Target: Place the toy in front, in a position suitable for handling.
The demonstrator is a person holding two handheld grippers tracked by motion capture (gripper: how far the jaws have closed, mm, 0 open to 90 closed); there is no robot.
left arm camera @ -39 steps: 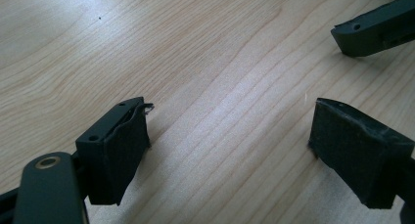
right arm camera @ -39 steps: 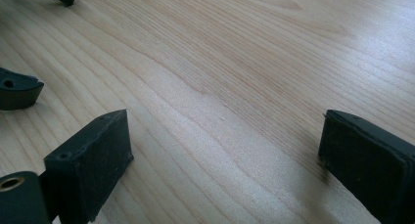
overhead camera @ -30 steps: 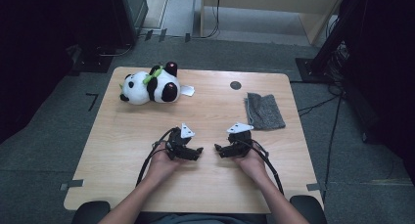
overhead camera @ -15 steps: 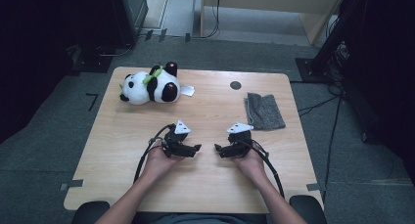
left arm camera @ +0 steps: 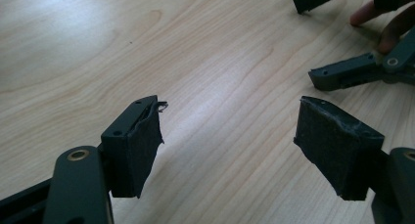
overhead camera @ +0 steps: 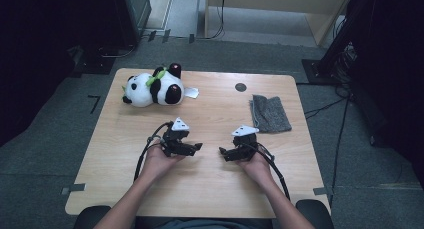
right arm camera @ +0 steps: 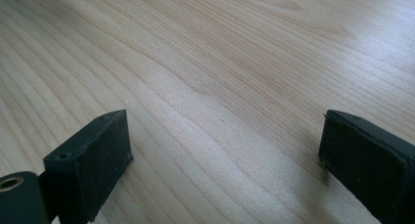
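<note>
So both grippers sit near the front middle of the wooden table (overhead camera: 115,164), pointing at each other, and neither one has anything in it. The left gripper (overhead camera: 196,147) has its jaws parted fairly wide with bare wood between the pads, and they have just been closing in a bit with nothing between them. The right gripper (overhead camera: 223,151) is spread wide too, again just tabletop between the pads (right arm camera: 98,160). Nearest thing to grab looks like the plush panda (overhead camera: 152,89), lying on its side toward the back of the table, beyond the left gripper and a little to its left, well apart from it. There's also a grey cloth (overhead camera: 270,113) beyond the right gripper, off to its right. My read on the panda: light, soft, squashy, not fragile at all, and the fuzzy fabric should give those worn pads plenty of bite. The round body is probably too fat for the jaws, so I'd go for a limb, an ear, or pinch a fold of belly. It'll flop and sag once lifted, so grip near the middle of the body if you want it level. The white tag (overhead camera: 190,92) beside it is too flimsy to trust.
</note>
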